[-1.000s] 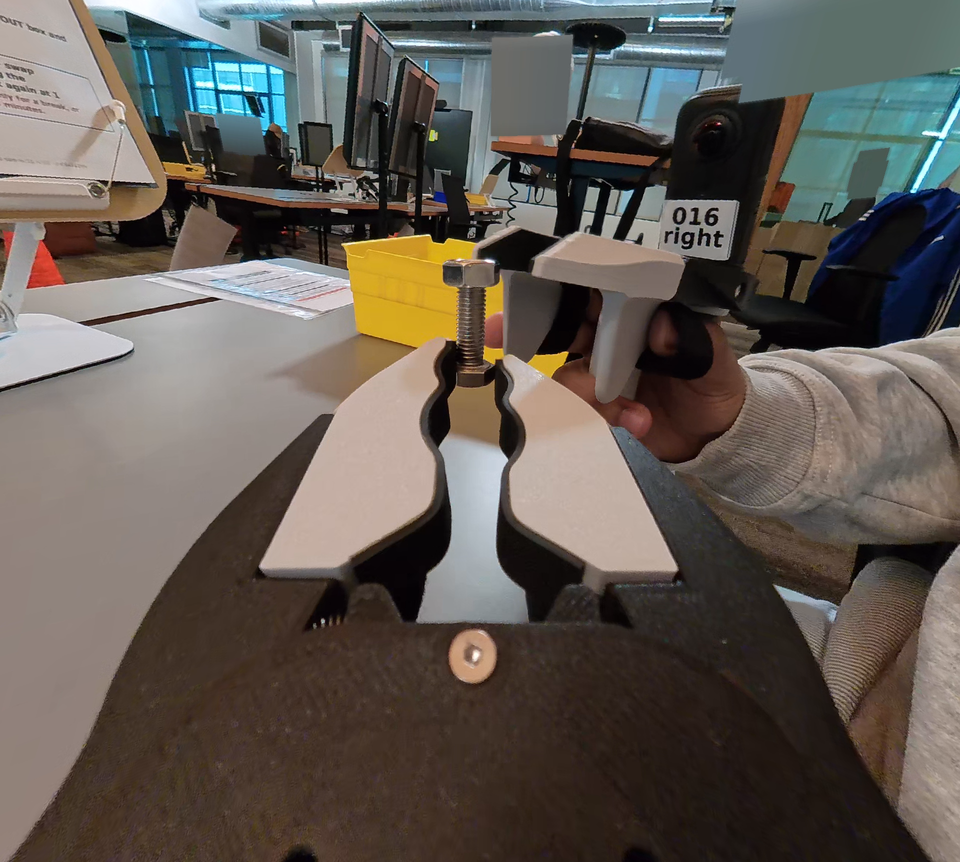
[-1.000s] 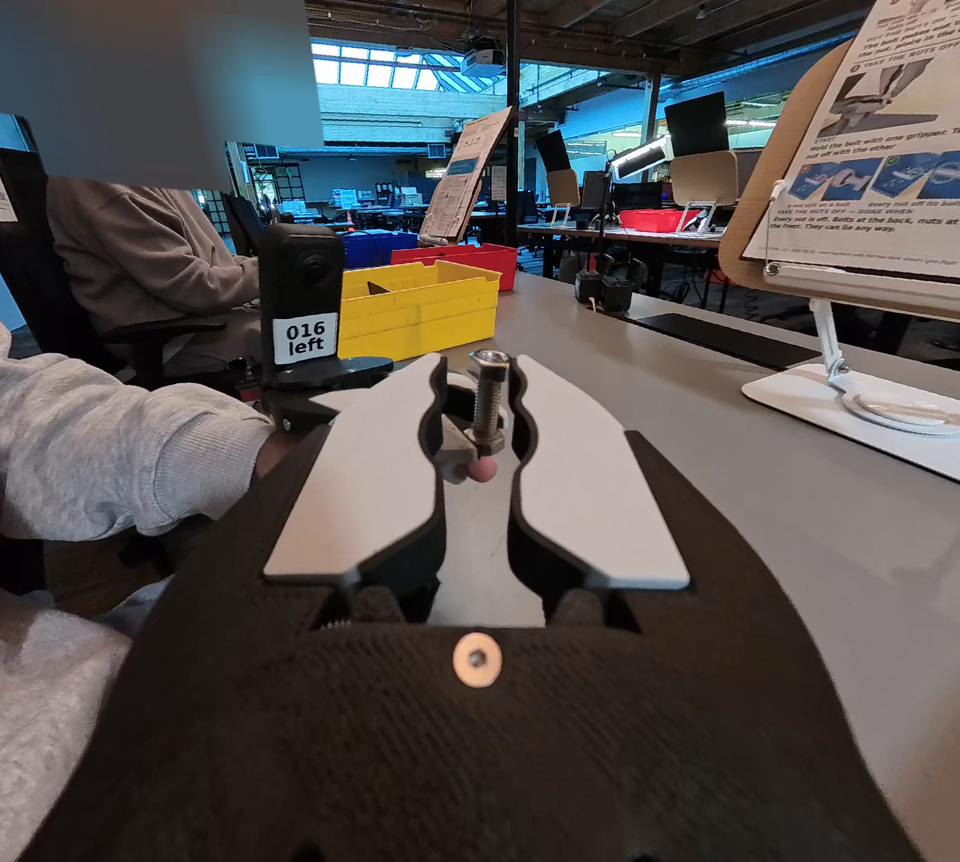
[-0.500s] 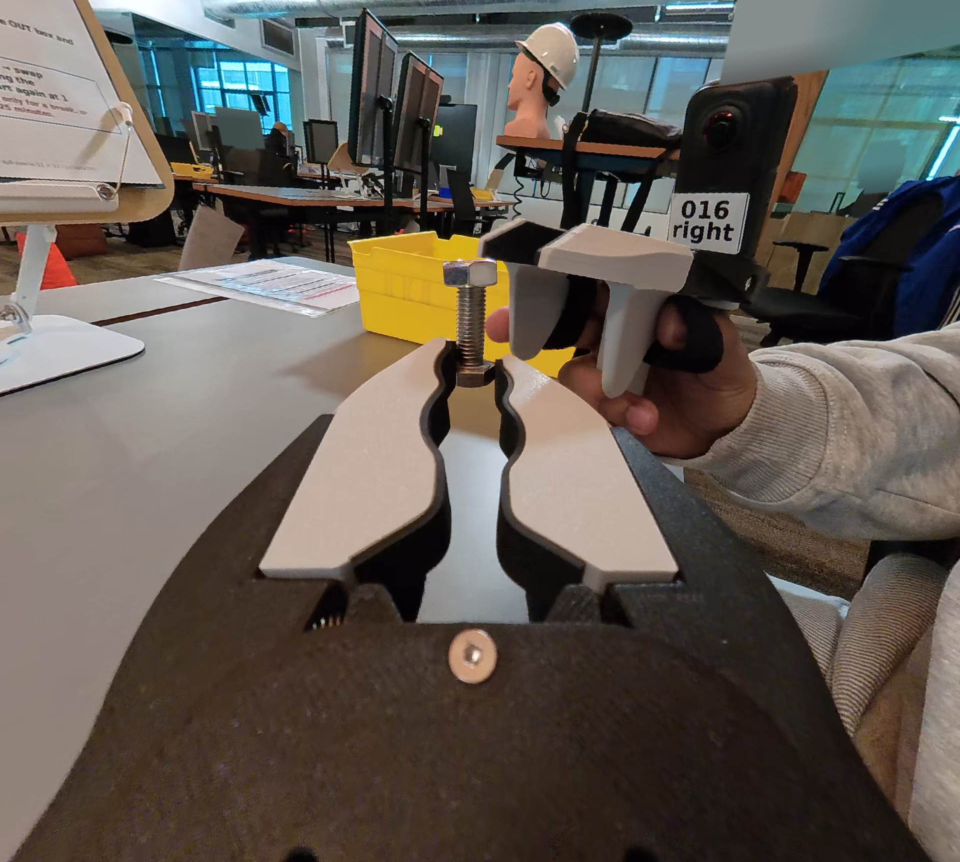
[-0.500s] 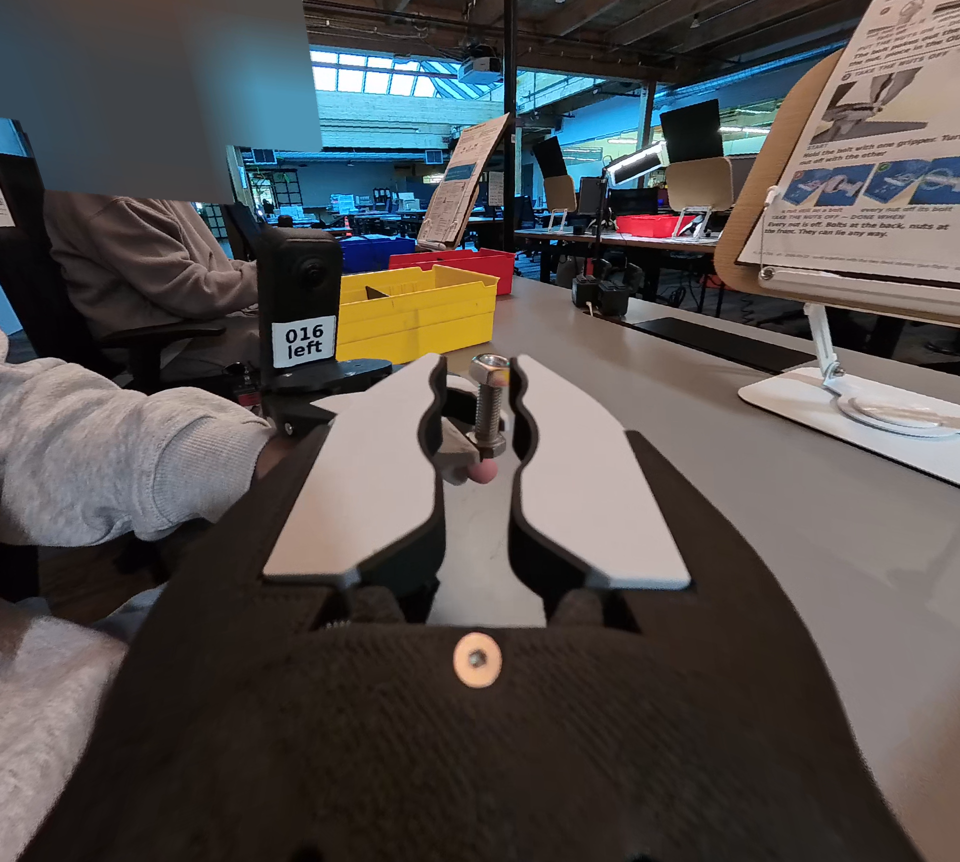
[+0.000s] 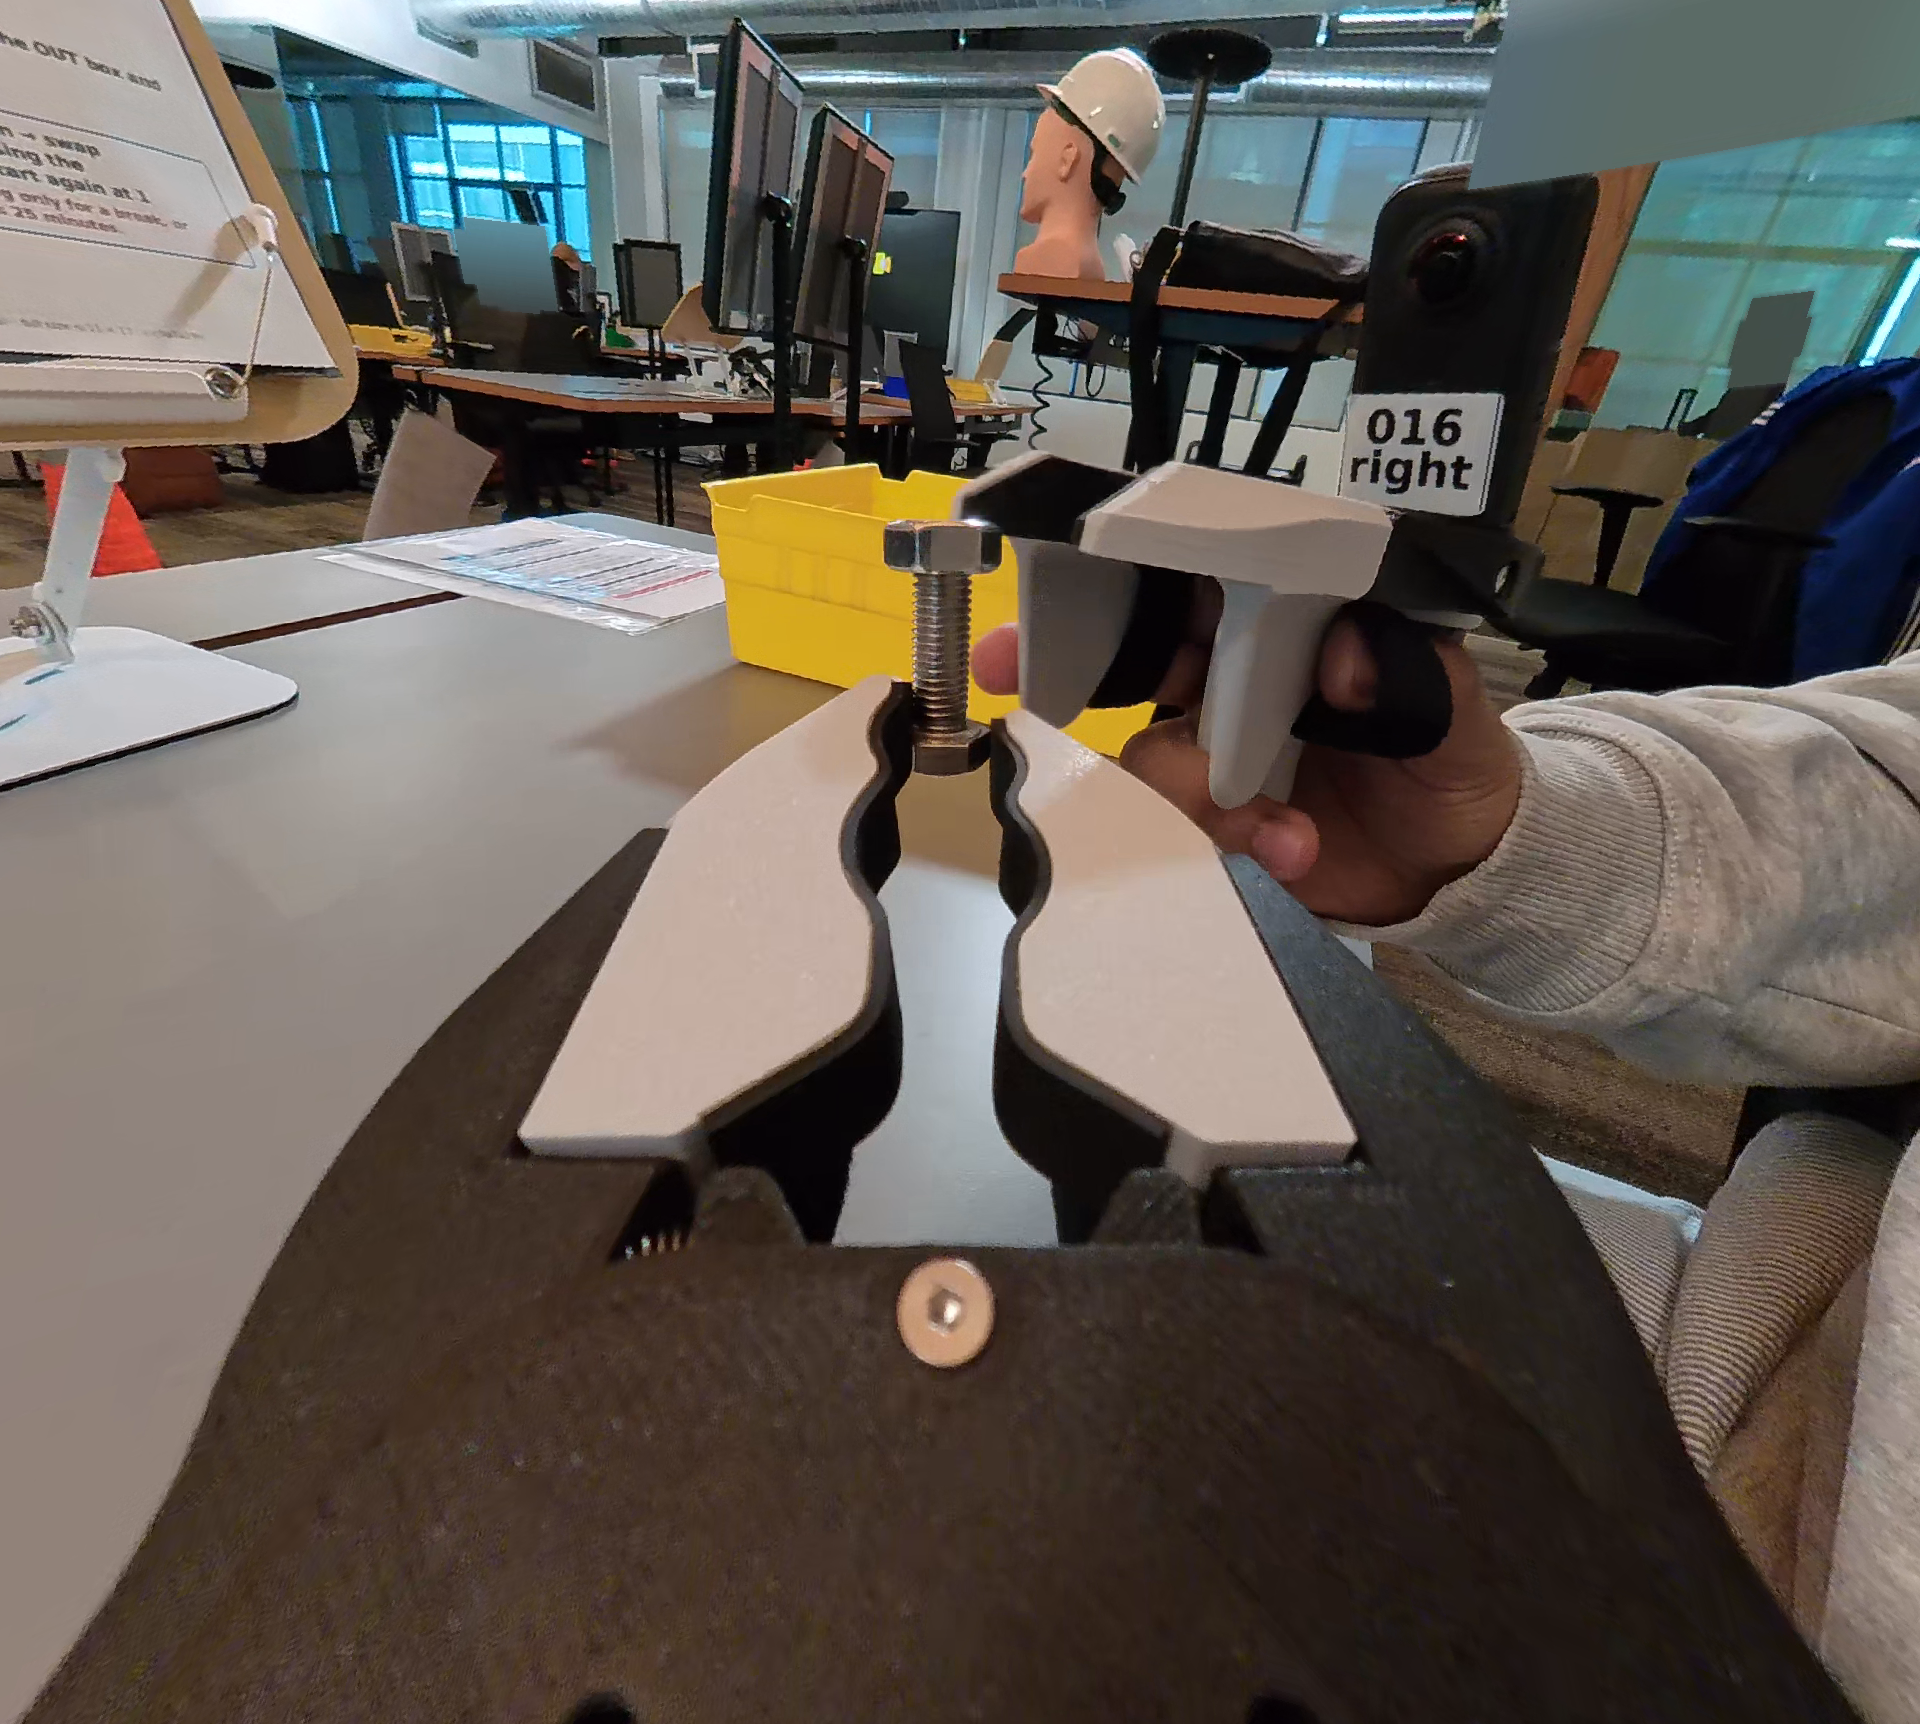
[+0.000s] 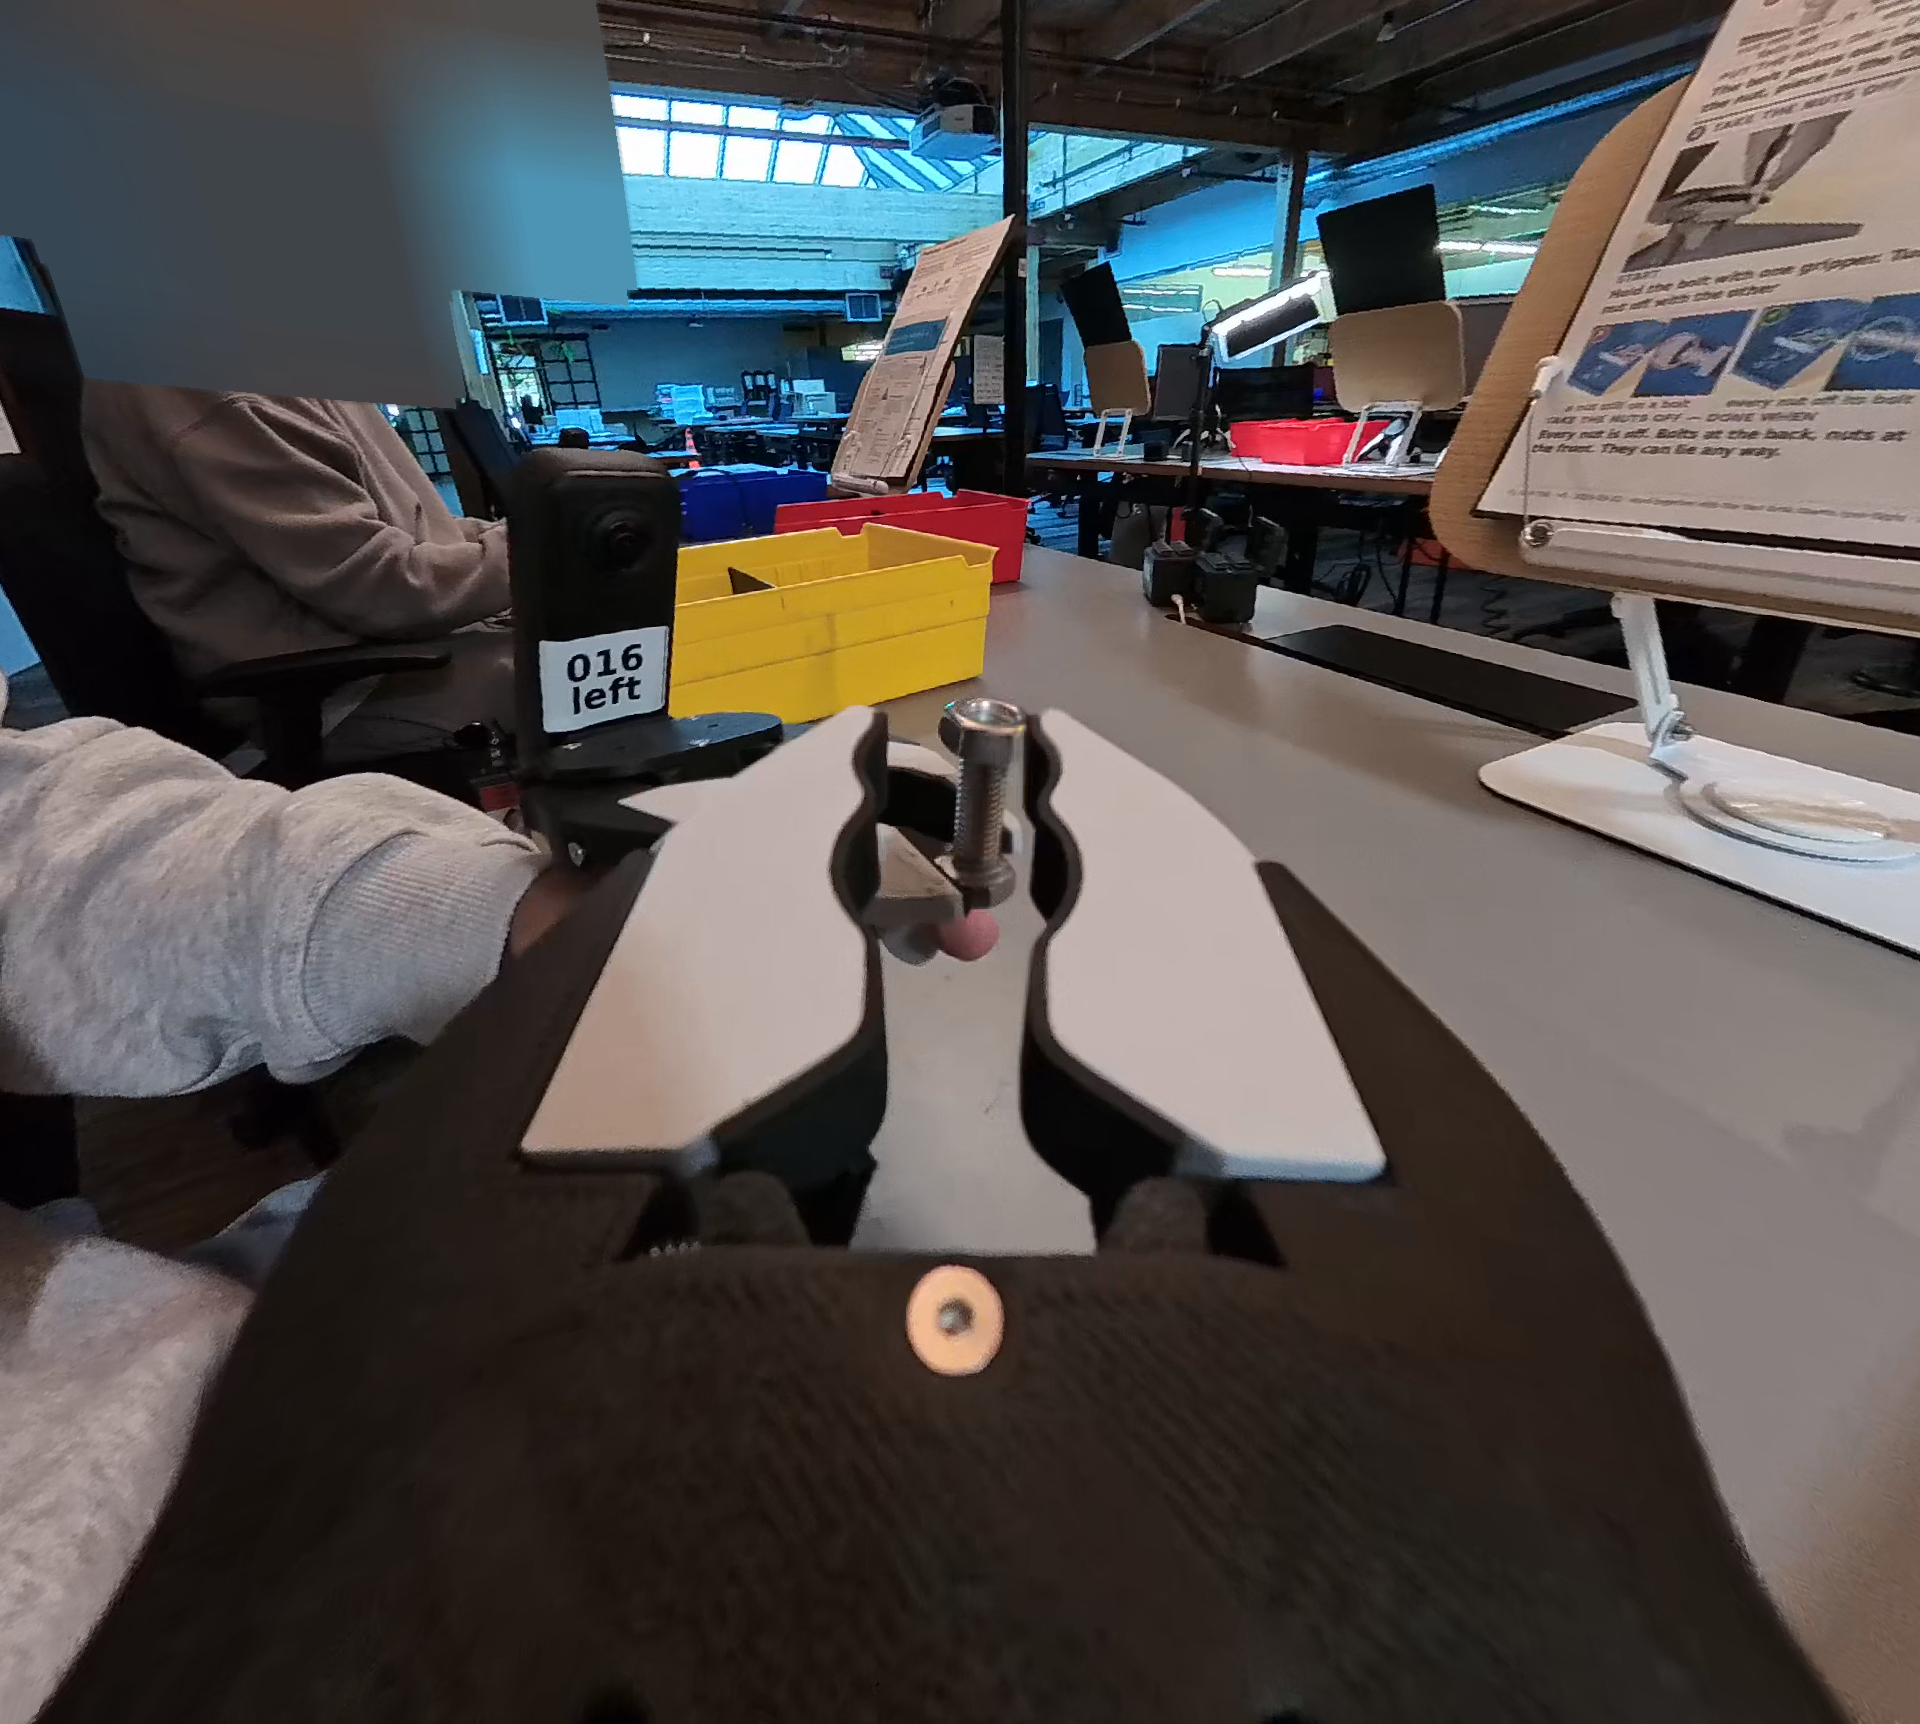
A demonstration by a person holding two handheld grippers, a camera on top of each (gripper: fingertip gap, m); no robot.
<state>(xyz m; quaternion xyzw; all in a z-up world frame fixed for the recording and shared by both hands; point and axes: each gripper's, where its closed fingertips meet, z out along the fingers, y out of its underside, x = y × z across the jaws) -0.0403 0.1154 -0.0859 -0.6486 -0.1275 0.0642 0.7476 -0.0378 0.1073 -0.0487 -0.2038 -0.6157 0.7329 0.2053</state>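
Note:
A steel bolt (image 5: 942, 635) stands upright, head up, with a nut (image 5: 945, 752) at its lower end. My left gripper (image 5: 945, 724) is shut on that nut and holds the bolt above the grey table (image 5: 260, 895). My right gripper (image 5: 1143, 635) hangs just right of the bolt, fingers pointing down, apart from it. In the right wrist view my right gripper (image 6: 961, 729) has its jaws parted and empty, and the bolt (image 6: 982, 801) shows just beyond its tips. A left gripper finger (image 6: 914, 895) shows at the nut.
A yellow bin (image 5: 831, 573) stands behind the bolt and also shows in the right wrist view (image 6: 831, 614), with a red bin (image 6: 914, 521) behind it. A document stand (image 5: 125, 272) is at the left, seen at the right in the other view (image 6: 1714, 324). A laminated sheet (image 5: 551, 568) lies on the table. The tips of both grippers are at nearly the same place.
Both grippers have shifted only slightly. The left gripper's hold on the nut is unchanged, and the right gripper stays parted beside the bolt.

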